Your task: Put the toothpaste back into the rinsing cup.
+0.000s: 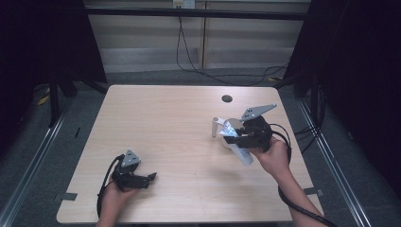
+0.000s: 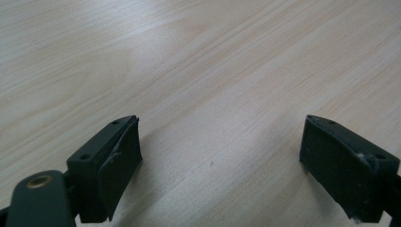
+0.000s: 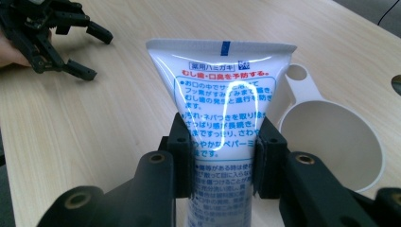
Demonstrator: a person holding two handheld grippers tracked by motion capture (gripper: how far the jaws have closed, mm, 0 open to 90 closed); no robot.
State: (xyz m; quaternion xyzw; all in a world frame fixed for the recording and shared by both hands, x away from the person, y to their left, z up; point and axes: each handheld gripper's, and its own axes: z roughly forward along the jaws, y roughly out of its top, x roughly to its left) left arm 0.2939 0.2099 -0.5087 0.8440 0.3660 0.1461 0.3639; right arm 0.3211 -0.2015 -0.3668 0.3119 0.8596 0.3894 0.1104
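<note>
The right gripper (image 3: 222, 156) has its fingers (image 3: 182, 151) clamped on a white tube (image 3: 222, 85), one pad on each flat side of it about halfway up its length. In the right gripper view the crimped end of the tube, with a small blue mark and red and blue print below it, stands above the fingers, while the rest of the tube runs down between them and out of the bottom of the picture. In the high view the right gripper (image 1: 239, 136) holds the tube (image 1: 242, 153) slanting, its lower part sticking out below the fingers toward the person's hand (image 1: 274, 156). Just beyond the fingers, to their right in the right gripper view, a white cup (image 3: 331, 137) with a flat holed handle lies on the counter (image 3: 94, 132); the tube overlaps its rim in the picture, and whether the two touch cannot be told. The left gripper (image 2: 220, 156) rests low over the bare counter (image 2: 213, 61) with its fingers (image 2: 118, 161) spread wide and nothing between them. In the high view it (image 1: 149, 178) sits near the front edge, well apart from the tube and cup (image 1: 222, 128).
</note>
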